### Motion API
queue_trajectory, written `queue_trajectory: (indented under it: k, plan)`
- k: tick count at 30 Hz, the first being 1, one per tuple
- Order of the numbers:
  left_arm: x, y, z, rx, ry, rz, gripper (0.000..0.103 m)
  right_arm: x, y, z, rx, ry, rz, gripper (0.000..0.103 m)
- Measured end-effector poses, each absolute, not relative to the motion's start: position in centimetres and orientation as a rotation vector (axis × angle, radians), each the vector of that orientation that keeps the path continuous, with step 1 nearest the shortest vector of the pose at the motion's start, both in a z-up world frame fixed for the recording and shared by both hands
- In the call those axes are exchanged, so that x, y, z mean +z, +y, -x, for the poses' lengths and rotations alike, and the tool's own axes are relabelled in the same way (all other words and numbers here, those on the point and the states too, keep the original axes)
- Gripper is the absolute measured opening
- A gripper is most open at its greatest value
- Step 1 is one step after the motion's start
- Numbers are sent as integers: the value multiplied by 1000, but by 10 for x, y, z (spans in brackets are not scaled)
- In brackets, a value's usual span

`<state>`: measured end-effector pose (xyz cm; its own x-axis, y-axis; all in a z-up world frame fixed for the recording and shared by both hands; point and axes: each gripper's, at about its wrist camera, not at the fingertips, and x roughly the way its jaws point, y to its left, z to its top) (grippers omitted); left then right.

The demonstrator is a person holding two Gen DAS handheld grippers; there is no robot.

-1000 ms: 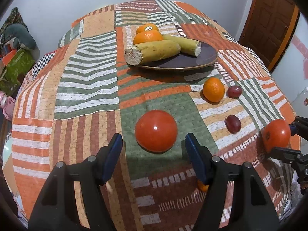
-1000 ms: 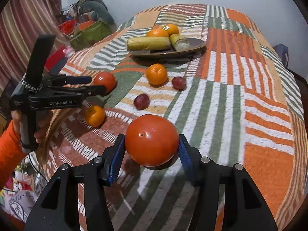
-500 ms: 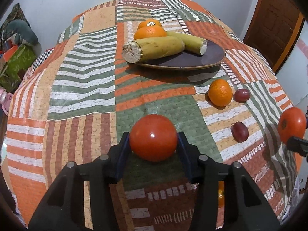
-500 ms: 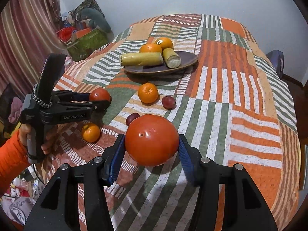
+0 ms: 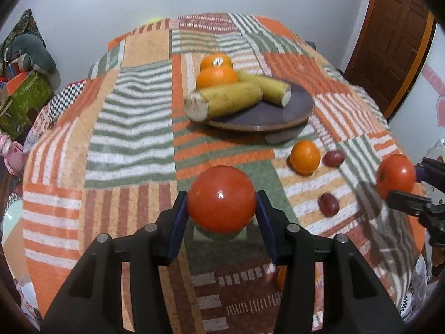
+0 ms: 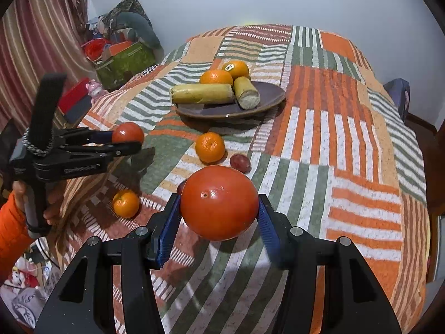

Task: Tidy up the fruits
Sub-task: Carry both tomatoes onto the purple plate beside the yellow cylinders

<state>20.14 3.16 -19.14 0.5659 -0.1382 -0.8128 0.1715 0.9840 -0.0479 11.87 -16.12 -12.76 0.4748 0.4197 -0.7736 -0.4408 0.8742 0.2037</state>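
Black plastic left tool (image 5: 221,217) & right tool (image 6: 219,220), blue ribbed pads (image 6: 167,231), silver screws, orange sleeve (image 6: 11,231)

Two tomatoes (image 6: 219,202), four oranges (image 6: 210,147), two plums (image 5: 328,204), two bananas (image 6: 202,94), one plate (image 6: 267,97).

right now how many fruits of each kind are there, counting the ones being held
tomatoes: 2
oranges: 4
banana pieces: 2
small dark red fruits: 2
total: 10
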Motion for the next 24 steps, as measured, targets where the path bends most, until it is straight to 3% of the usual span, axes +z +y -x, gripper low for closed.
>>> queue_trajectory:
  k: [10, 24]
  plan:
    - [-163, 18, -226, -224, 878, -39, 48, -114, -150, -152, 517, 874, 48, 50]
    - [-184, 8, -281, -250, 916, 12, 48, -121, -124, -218, 533, 869, 51, 50]
